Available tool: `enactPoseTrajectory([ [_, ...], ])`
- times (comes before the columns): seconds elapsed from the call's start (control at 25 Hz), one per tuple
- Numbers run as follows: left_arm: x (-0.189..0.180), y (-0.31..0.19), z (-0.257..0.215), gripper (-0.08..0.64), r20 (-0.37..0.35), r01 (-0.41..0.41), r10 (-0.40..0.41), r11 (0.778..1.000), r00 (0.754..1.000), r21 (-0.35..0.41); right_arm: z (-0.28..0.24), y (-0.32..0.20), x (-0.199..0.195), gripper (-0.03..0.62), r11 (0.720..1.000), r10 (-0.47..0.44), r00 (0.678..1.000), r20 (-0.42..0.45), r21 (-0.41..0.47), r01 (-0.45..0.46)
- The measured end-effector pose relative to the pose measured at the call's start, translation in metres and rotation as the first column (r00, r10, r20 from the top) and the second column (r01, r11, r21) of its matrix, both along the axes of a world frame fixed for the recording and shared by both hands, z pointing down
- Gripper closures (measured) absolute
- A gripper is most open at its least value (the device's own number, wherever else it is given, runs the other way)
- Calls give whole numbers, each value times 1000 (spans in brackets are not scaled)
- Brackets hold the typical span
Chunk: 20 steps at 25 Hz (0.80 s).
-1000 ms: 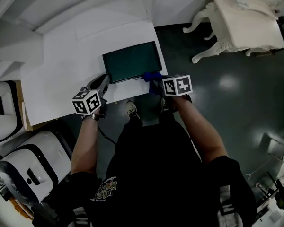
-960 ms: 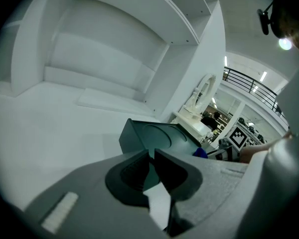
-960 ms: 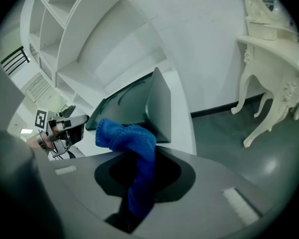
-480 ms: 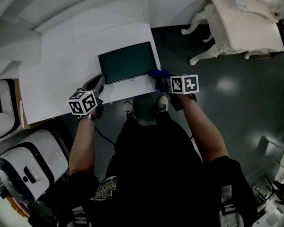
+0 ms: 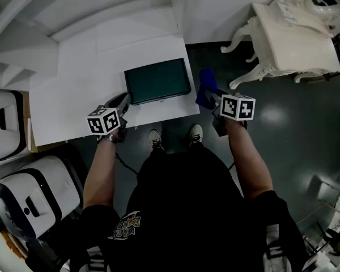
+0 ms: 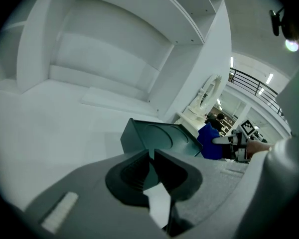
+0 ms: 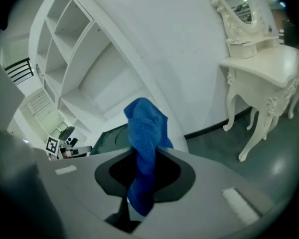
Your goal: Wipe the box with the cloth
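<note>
A flat dark green box (image 5: 157, 81) lies near the front edge of the white table (image 5: 85, 89); the left gripper view shows the box (image 6: 164, 137) with round recesses in its top. My right gripper (image 5: 211, 97) is shut on a blue cloth (image 5: 206, 88), held off the table's right edge, over the dark floor and apart from the box. In the right gripper view the cloth (image 7: 145, 148) sticks up between the jaws. My left gripper (image 5: 123, 102) sits at the box's front left corner, its jaws closed with nothing between them.
A white ornate dressing table (image 5: 294, 30) stands at the upper right on the dark floor (image 5: 283, 123). White shelving (image 6: 109, 39) rises behind the table. White machines (image 5: 28, 197) stand at the lower left. The person's feet (image 5: 156, 139) are just in front of the table.
My right gripper has carried the blue cloth from the box's front right corner out to the right, past the table edge. The left gripper has stayed by the box's front left corner.
</note>
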<state>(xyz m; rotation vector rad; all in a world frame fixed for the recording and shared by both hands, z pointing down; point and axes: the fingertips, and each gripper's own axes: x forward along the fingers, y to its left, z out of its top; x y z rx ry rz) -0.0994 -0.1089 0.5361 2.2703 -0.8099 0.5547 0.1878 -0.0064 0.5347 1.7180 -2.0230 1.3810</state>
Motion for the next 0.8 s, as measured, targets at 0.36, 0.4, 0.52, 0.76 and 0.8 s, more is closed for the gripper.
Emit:
enactPoseTrajectory([
  [0.36, 5, 4, -57, 558, -120, 38, -28, 996, 992, 77, -81, -21, -24, 500, 973, -67, 997, -30, 219, 72],
  [0.4, 8, 5, -68, 558, -137, 31, -17, 995, 990, 95, -89, -23, -27, 500, 968, -74, 997, -35, 238, 80],
  [0.52, 16, 8, -103, 558, -181, 14, 13, 989, 983, 150, -113, -27, -34, 500, 952, -94, 994, -57, 286, 106],
  [0.76, 25, 14, -166, 558, -263, 9, 57, 970, 963, 243, -158, -29, -46, 500, 917, -124, 986, -108, 367, 155],
  [0.8, 26, 15, -174, 558, -275, 7, 65, 968, 959, 253, -166, -29, -48, 500, 911, -128, 985, -119, 379, 164],
])
